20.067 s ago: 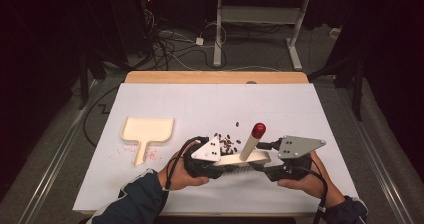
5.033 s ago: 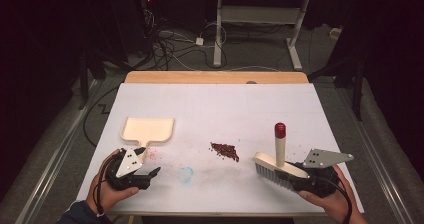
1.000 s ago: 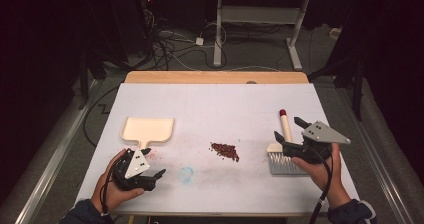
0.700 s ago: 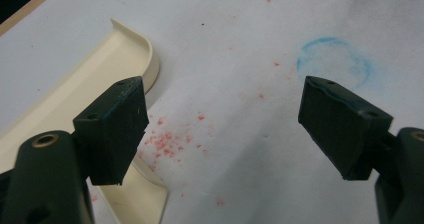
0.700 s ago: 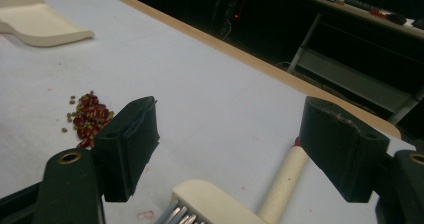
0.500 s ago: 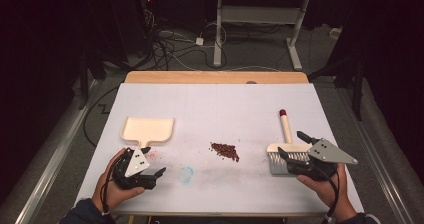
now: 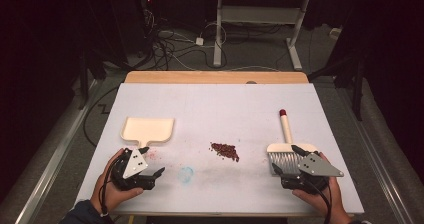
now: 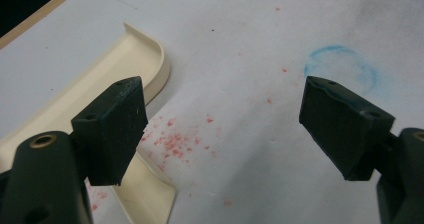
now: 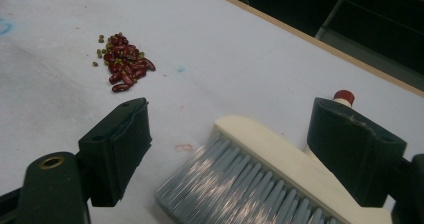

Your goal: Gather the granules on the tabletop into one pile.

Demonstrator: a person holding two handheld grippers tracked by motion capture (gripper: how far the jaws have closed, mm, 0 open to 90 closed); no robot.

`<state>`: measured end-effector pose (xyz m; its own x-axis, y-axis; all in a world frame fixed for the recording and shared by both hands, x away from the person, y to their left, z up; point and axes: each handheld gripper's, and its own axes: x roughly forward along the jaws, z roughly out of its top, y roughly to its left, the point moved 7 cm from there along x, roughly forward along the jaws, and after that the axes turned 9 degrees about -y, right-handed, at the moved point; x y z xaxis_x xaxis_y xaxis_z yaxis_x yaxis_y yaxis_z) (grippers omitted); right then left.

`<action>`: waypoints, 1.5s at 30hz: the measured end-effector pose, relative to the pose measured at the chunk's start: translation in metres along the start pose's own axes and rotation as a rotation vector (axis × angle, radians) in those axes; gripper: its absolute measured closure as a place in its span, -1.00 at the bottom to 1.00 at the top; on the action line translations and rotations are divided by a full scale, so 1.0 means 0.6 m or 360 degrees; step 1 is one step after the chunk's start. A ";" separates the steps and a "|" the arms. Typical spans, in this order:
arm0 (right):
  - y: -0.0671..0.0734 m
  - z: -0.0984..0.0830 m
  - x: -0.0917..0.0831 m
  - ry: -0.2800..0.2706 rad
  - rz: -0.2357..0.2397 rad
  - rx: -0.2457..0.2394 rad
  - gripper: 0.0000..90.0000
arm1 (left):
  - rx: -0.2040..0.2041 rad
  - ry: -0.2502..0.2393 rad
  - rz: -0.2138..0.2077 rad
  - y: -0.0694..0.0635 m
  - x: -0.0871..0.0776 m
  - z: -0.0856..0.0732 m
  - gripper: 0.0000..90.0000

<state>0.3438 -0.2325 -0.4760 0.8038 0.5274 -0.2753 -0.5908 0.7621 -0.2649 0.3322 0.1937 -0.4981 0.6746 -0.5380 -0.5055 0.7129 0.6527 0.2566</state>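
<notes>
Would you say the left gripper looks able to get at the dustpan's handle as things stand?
Probably yes. The left gripper is open, nothing between its fingers, and the dustpan lies flat just ahead, its handle toward the gripper. No object lies between them on the table, only faint red specks.

Dim room, dark walls. Grey floor (image 7: 60, 149) around white counter (image 7: 220, 109). Tangled cables (image 7: 170, 39) behind it; white desk frame (image 7: 260, 19) beyond.
</notes>
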 end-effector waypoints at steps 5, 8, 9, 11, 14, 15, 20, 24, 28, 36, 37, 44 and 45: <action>-0.002 0.008 -0.004 -0.0029 -0.0014 0.0007 -0.60 | 0.0003 0.0001 0.0000 -0.001 -0.003 -0.003 -0.59; 0.001 0.010 -0.005 -0.0023 -0.0028 -0.0017 -0.60 | 0.0004 0.0000 0.0001 -0.001 -0.005 -0.004 -0.59; 0.001 0.011 -0.004 -0.0027 -0.0027 -0.0025 -0.60 | 0.0009 0.0003 0.0003 -0.001 -0.005 -0.004 -0.59; 0.004 0.013 -0.002 -0.0029 -0.0021 -0.0039 -0.60 | 0.0007 0.0000 0.0000 0.000 -0.005 -0.004 -0.59; 0.007 0.013 0.000 -0.0026 -0.0013 -0.0059 -0.60 | 0.0004 0.0006 0.0001 0.000 -0.004 -0.005 -0.59; 0.007 0.012 0.001 -0.0024 -0.0009 -0.0061 -0.60 | 0.0002 0.0005 0.0001 0.000 -0.004 -0.005 -0.59; 0.007 0.013 0.000 -0.0022 -0.0021 -0.0088 -0.60 | 0.0006 0.0007 0.0004 -0.003 -0.004 -0.004 -0.59; 0.008 0.012 0.001 -0.0011 -0.0020 -0.0098 -0.60 | 0.0022 0.0023 -0.0011 -0.004 -0.003 -0.006 -0.59; 0.011 0.011 0.003 0.0021 -0.0046 -0.0153 -0.60 | 0.0035 0.0030 -0.0017 -0.006 -0.002 -0.007 -0.59; 0.014 0.015 0.000 0.0002 -0.0038 -0.0154 -0.60 | 0.0045 0.0037 -0.0020 -0.007 -0.003 -0.006 -0.59; 0.013 0.015 0.000 0.0002 -0.0039 -0.0156 -0.60 | 0.0042 0.0037 -0.0019 -0.007 -0.002 -0.006 -0.59; 0.013 0.015 0.000 0.0002 -0.0044 -0.0164 -0.60 | 0.0040 0.0041 -0.0019 -0.007 0.000 -0.006 -0.59; 0.013 0.016 0.000 0.0000 -0.0044 -0.0162 -0.60 | 0.0039 0.0040 -0.0019 -0.006 0.000 -0.006 -0.59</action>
<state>0.3396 -0.2231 -0.4694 0.8197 0.5069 -0.2666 -0.5726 0.7342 -0.3648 0.3287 0.1931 -0.5020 0.6611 -0.5319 -0.5292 0.7255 0.6329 0.2702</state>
